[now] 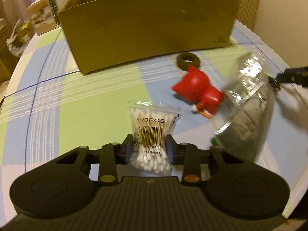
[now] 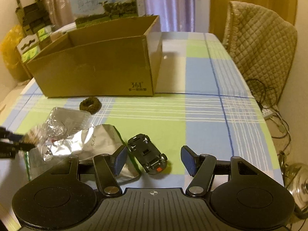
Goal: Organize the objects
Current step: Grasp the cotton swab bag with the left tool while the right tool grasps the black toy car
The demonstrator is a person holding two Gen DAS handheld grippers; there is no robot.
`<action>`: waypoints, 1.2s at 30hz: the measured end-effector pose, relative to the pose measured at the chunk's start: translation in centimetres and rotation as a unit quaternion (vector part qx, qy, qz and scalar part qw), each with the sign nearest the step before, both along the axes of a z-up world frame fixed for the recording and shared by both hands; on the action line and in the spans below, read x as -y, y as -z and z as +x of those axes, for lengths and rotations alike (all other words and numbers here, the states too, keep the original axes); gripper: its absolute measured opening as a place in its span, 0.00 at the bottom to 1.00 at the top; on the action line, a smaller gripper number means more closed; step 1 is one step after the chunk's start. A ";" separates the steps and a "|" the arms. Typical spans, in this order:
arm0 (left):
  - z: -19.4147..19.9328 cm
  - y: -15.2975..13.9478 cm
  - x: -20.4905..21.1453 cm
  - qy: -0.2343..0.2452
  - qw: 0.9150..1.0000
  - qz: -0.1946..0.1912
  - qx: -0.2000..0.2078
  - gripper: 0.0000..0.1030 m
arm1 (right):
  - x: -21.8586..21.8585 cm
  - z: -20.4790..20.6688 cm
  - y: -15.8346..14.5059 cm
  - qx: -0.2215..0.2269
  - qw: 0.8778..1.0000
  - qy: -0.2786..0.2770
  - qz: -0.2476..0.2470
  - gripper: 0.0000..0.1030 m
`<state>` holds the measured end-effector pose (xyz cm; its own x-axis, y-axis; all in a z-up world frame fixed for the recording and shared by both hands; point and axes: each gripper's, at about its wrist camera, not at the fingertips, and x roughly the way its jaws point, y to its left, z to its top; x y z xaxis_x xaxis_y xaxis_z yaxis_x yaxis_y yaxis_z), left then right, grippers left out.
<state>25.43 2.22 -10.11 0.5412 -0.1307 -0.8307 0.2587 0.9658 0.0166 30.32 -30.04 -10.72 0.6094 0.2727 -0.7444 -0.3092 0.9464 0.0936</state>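
- Tablecloth [image 2: 202,115] in blue, green and white plaid covers the whole table; its right edge curves past a chair draped in quilted beige fabric [image 2: 259,38].
- Open brown cardboard box [image 2: 96,67] stands at the far middle of the table, its near wall facing both cameras.
- Wide bare cloth lies to the right of the box and ahead of the right gripper; in the left wrist view, open cloth also stretches from the left gripper to the box's near wall.
- Dark brown fuzzy hair tie [image 1: 188,61] lies flat just in front of the box.
- Red plastic toy figure [image 1: 198,90] lies on its side near the hair tie, touching or overlapping a blurred clear plastic package [image 1: 248,75].
- Silver foil pouch [image 2: 92,142] lies crumpled beside the clear package.
- Small black toy car [image 2: 148,156] lies upside down, wheels up, on a green square.
- Left gripper [image 1: 149,147] is low over the table, its jaws clenched on the waist of a clear bag of white cotton swabs [image 1: 152,132], which is pinched in at the middle.
- Right gripper [image 2: 154,159] hovers low with jaws spread wide, released, the toy car between them; its left finger overlaps the pouch's corner.
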 end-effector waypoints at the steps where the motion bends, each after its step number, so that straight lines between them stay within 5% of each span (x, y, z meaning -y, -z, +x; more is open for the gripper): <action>1: 0.2 0.0 -0.2 -0.004 1.000 -0.003 0.000 0.30 | -0.2 0.2 0.1 0.002 1.000 -0.011 -0.008 0.58; 7: 0.7 -0.1 -0.5 -0.006 1.000 -0.023 0.003 0.39 | -1.5 1.5 1.4 -0.005 0.996 -0.067 -0.055 0.53; 13: 1.3 0.0 -0.3 -0.010 1.000 -0.029 0.005 0.43 | -2.0 2.4 2.8 -0.028 0.993 -0.092 -0.070 0.29; 31: 2.0 0.6 0.0 -0.008 1.000 -0.020 0.003 0.43 | -2.7 2.5 2.8 -0.023 0.995 -0.072 -0.071 0.28; 36: 2.2 0.5 -0.1 -0.013 1.000 -0.022 0.005 0.25 | -2.8 2.6 3.0 -0.014 0.994 -0.078 -0.073 0.29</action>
<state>27.60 2.34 -10.66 0.5534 -0.1531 -0.8187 0.2341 0.9719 -0.0235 32.92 -27.22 -13.70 0.5473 0.2491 -0.7990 -0.4518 0.8915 -0.0316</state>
